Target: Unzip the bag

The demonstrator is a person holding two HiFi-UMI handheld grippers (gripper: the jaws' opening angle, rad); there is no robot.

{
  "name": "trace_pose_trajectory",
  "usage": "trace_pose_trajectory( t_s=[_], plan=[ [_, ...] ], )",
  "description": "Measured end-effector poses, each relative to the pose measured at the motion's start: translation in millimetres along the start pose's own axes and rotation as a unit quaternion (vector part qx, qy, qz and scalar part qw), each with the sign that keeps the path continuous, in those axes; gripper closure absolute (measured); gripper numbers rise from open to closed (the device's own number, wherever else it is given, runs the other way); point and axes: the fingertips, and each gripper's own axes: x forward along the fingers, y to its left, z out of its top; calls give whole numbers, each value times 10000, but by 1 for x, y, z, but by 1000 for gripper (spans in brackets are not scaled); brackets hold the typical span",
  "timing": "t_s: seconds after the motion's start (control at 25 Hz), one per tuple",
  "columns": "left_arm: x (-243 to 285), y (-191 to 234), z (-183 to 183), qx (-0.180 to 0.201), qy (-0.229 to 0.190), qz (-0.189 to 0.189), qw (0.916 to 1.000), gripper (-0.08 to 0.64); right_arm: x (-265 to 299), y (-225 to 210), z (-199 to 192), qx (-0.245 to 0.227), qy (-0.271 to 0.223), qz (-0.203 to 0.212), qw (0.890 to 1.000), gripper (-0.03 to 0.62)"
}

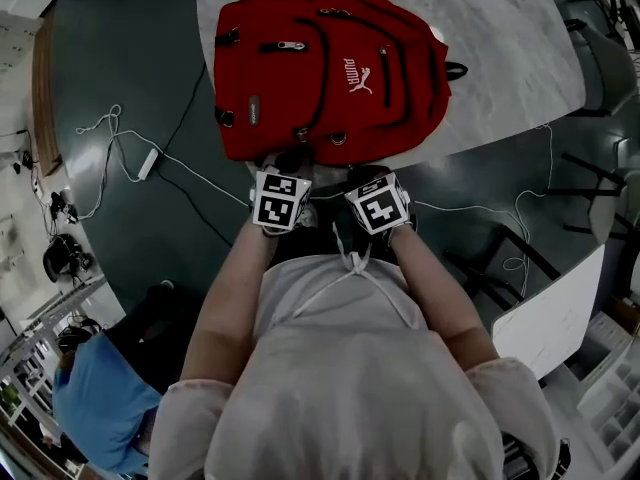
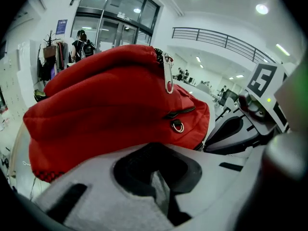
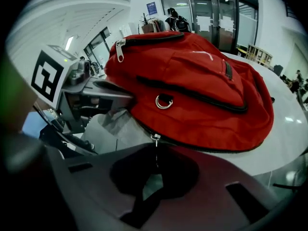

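Observation:
A red backpack (image 1: pixel 330 68) lies flat on a white table (image 1: pixel 500 28), its bottom edge towards me. Both grippers are at that near edge. In the right gripper view, a small metal zip pull (image 3: pixel 155 139) hangs from the bag's (image 3: pixel 202 90) lower black zip and runs down between the jaws of my right gripper (image 3: pixel 155 170), which is shut on it. My left gripper (image 2: pixel 159 177) is shut just short of the bag (image 2: pixel 106 105), and nothing shows between its jaws. A second silver zip pull (image 2: pixel 168 76) hangs near the bag's top. A D-ring (image 3: pixel 163 101) sits above the lower zip.
White cables (image 1: pixel 150 158) trail over the dark floor left of the table. Dark chairs (image 1: pixel 600 58) stand at the right and a white board (image 1: pixel 550 318) leans at the lower right. A person in blue (image 1: pixel 95 398) is at the lower left.

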Motion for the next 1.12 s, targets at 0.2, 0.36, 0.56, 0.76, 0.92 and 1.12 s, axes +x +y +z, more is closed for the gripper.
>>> trace_pose_trajectory(
  t_s=[0.2, 0.36, 0.56, 0.76, 0.92, 1.12],
  plan=[
    [-1, 0, -4, 45, 44, 362, 9993, 540, -9, -7, -4, -124, 132, 176, 9997, 563],
    [-1, -1, -6, 101, 29, 580, 9983, 540, -18, -26, -10, -456, 176, 42, 9988, 563],
    [-2, 2, -3, -182, 64, 708, 9973, 540, -26, -51, -19, -509, 211, -22, 9985, 563],
    [-1, 5, -5, -634, -8, 976, 9932, 540, -34, -72, -25, -619, 194, -40, 9979, 563],
    [1, 4, -4, -667, -3, 1184, 9907, 540, -42, -89, -26, -714, 213, -59, 9972, 563],
    [1, 4, -5, -711, -41, 1434, 9871, 540, -47, -118, -36, -796, 249, -263, 9962, 563]
  ],
)
